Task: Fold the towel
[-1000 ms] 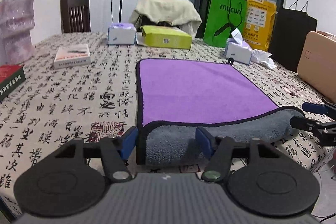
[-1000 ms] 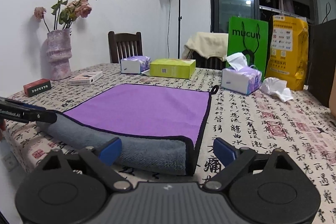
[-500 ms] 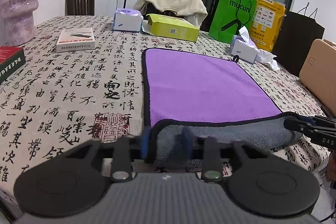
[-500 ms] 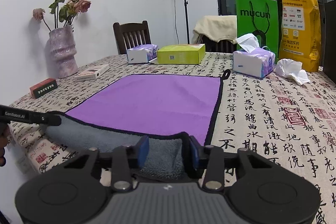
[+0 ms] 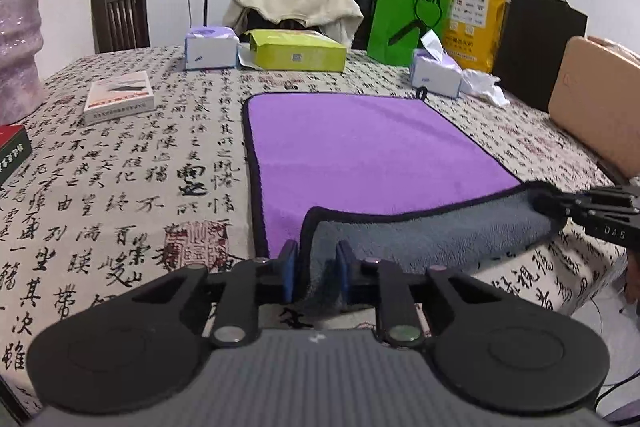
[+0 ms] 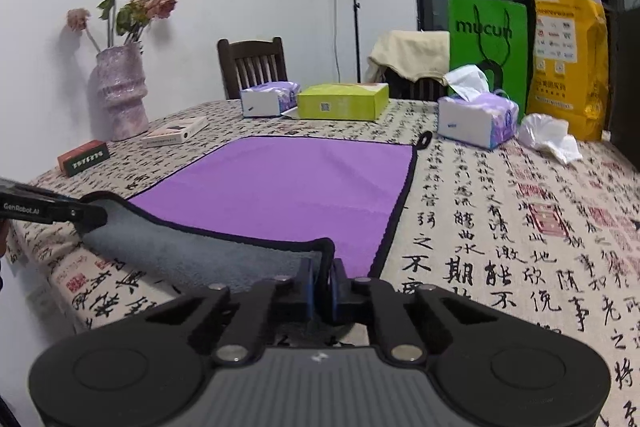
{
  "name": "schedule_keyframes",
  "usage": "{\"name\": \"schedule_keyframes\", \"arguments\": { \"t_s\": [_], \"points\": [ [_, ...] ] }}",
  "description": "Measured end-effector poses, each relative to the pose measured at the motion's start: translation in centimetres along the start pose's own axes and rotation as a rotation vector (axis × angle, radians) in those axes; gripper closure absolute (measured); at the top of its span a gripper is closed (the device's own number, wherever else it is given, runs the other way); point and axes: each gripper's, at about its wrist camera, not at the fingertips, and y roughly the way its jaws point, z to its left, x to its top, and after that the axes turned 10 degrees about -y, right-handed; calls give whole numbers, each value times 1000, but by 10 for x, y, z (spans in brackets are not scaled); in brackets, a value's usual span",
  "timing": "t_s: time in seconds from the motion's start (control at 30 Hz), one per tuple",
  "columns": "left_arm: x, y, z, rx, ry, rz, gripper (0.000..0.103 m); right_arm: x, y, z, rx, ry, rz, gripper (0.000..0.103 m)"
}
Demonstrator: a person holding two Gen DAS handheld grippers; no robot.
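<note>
A purple towel with a grey underside and black trim lies flat on the calligraphy-print tablecloth; it also shows in the right wrist view. Its near edge is lifted and turned over, grey side up. My left gripper is shut on the near left corner. My right gripper is shut on the near right corner. Each gripper shows in the other's view: the right one and the left one, both pinching the lifted edge.
Beyond the towel stand a tissue pack, a lime box, a second tissue pack, crumpled tissue, and green and yellow bags. At left are a white box, a red box and a vase.
Both grippers went from open around the near edge to shut on its corners. They have since raised the edge, and it curls over toward the far side.
</note>
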Motion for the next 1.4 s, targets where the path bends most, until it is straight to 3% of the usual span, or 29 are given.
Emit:
{"name": "schedule_keyframes", "arguments": {
  "t_s": [0.2, 0.4, 0.47, 0.63, 0.97, 1.4],
  "points": [
    [-1, -1, -4, 0, 41, -9, 87, -4, -4, 7, -32, -42, -46, 95],
    [-3, 3, -8, -1, 77, 16, 87, -4, -1, 11, -20, -67, -17, 95],
    [-3, 3, -7, 10, 76, -2, 96, -4, 0, 10, -18, -53, -9, 95],
    [2, 2, -10, 19, 100, -29, 98, -1, 0, 7, -30, -39, 1, 99],
    [35, 8, -15, 32, 109, -105, 98, 19, 1, -1, -71, -65, -50, 99],
    [85, 43, -14, 49, 122, -156, 98, 62, 36, -27, -98, -113, -62, 99]
  ]
}}
